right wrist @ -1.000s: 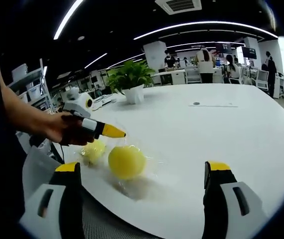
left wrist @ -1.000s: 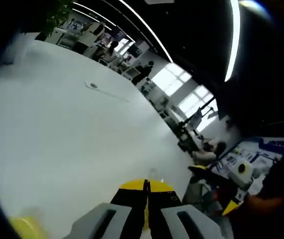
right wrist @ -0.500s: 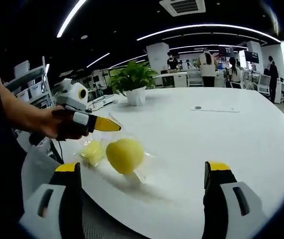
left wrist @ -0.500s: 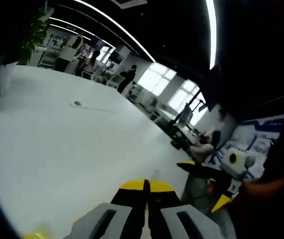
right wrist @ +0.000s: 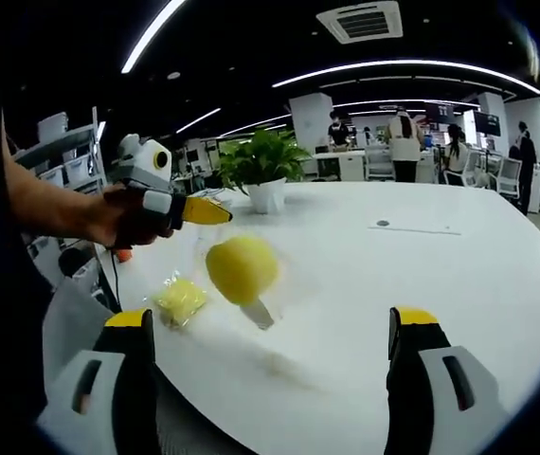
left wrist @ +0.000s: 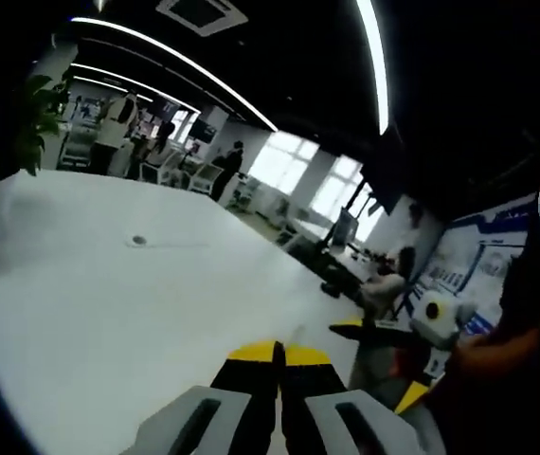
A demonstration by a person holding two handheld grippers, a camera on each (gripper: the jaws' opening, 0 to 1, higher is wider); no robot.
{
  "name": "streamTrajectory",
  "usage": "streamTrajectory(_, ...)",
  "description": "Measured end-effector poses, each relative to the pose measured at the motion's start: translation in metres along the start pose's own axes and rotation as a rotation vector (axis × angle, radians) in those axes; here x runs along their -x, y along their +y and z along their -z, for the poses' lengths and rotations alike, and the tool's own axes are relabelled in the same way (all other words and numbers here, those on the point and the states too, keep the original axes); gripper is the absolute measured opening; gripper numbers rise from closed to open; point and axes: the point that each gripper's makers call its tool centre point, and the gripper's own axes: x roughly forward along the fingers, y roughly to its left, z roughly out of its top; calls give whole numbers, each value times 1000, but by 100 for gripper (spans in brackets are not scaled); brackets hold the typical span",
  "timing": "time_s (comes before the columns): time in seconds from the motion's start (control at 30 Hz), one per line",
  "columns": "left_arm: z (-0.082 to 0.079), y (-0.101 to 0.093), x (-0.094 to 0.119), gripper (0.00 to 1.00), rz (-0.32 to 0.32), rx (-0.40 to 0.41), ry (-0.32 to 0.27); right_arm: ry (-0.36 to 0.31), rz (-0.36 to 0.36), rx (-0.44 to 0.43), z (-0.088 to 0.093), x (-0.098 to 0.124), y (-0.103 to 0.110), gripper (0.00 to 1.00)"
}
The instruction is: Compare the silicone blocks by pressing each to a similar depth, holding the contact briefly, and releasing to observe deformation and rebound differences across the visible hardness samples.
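In the right gripper view a yellow silicone ball (right wrist: 242, 268) hangs in a clear plastic bag above the white table (right wrist: 422, 275). The bag's top is pinched in my left gripper (right wrist: 206, 211), which a hand holds at the left. A smaller yellow sample in its own bag (right wrist: 182, 299) lies on the table below it. My right gripper (right wrist: 270, 320) stands open and empty, with the ball ahead of it between its two jaws. In the left gripper view the left gripper (left wrist: 277, 353) is shut, and the right gripper (left wrist: 391, 365) shows open at the right.
A potted plant (right wrist: 263, 169) stands farther back on the table, and a small round fitting (right wrist: 384, 225) lies flat on the tabletop. The table's near edge (right wrist: 251, 403) runs just in front of my right jaws. Desks and people stand in the background.
The left gripper has risen and lifted the bagged yellow ball off the table. The smaller sample stays on the table. The left gripper view has tilted upward.
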Motion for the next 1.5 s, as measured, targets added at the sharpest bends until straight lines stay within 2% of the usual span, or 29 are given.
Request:
streamTrajectory(0.07, -7, -3, 1, 0, 2, 14, -5, 2, -6, -43, -6, 0, 0, 96)
streamTrajectory(0.37, -45, -28, 8, 0, 65, -3, -43, -77, -28, 12, -41, 1, -1, 96)
streamTrajectory(0.5, -56, -38, 15, 0, 67, 14, -64, -104, -72, 50, -53, -1, 6, 96)
streamTrajectory(0.67, -68, -51, 27, 0, 90, 14, -93, -131, -130, 49, -65, -6, 11, 96)
streamTrajectory(1.0, -87, -63, 44, 0, 115, -7, -103, -192, -179, 29, -91, -13, 22, 96)
streamTrajectory(1.07, -92, -68, 46, 0, 143, 2, -107, -211, -194, 30, -99, -13, 25, 96)
streamTrajectory(1.13, -97, -74, 49, 0, 166, -13, -123, -287, -271, 3, -116, -10, 36, 95)
streamTrajectory(1.17, -100, -76, 50, 0, 171, -9, -130, -298, -299, -1, -121, -8, 40, 93)
streamTrajectory(1.27, -103, -83, 51, 0, 192, 0, -135, -294, -321, 23, -125, -10, 41, 86)
streamTrajectory(1.5, -102, -95, 50, 0, 216, 1, -132, -332, -401, -8, -131, -15, 54, 78)
